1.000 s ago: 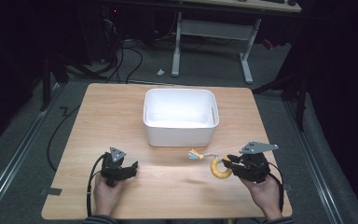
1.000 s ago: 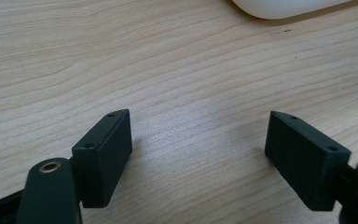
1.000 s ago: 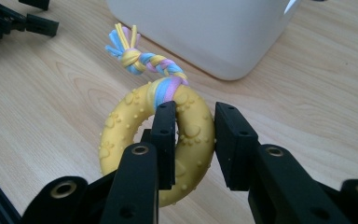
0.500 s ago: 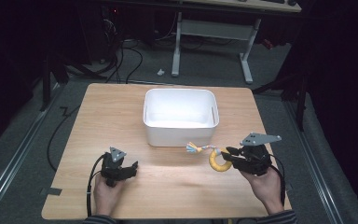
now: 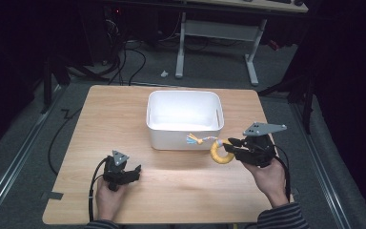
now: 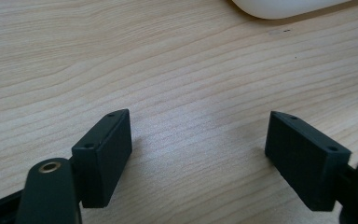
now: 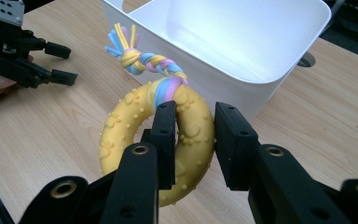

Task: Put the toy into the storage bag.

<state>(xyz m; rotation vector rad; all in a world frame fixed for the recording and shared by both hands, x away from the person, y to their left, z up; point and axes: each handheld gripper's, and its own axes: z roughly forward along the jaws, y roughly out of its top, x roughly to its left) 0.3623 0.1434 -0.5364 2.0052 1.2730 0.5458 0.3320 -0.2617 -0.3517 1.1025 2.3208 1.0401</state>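
Ring toy (image 7: 168,140), yellow rubber with a braided rope tail (image 7: 140,60), now hangs off the bench (image 5: 171,191) in the right gripper (image 5: 236,147), whose fingers (image 7: 165,135) are clamped on one side of the ring, one inside the hole and one outside. A second ago the toy lay on the wood in front of the white tub (image 5: 183,119); since then it has come up and a little towards the tub, and in the high view it sits just beside the tub's near right corner, the rope tail across the front wall. From the right gripper view the ring is a little below the rim and apart from the wall. The lift looks done, so the likely job left is carrying the toy over the rim and letting it go inside; it probably needs a bit more height first, or the dangling ring may knock the wall. The left gripper (image 5: 124,175) rests near the bench's front left, unchanged from before, its fingers (image 6: 105,149) spread wide with nothing but bare wood between them.
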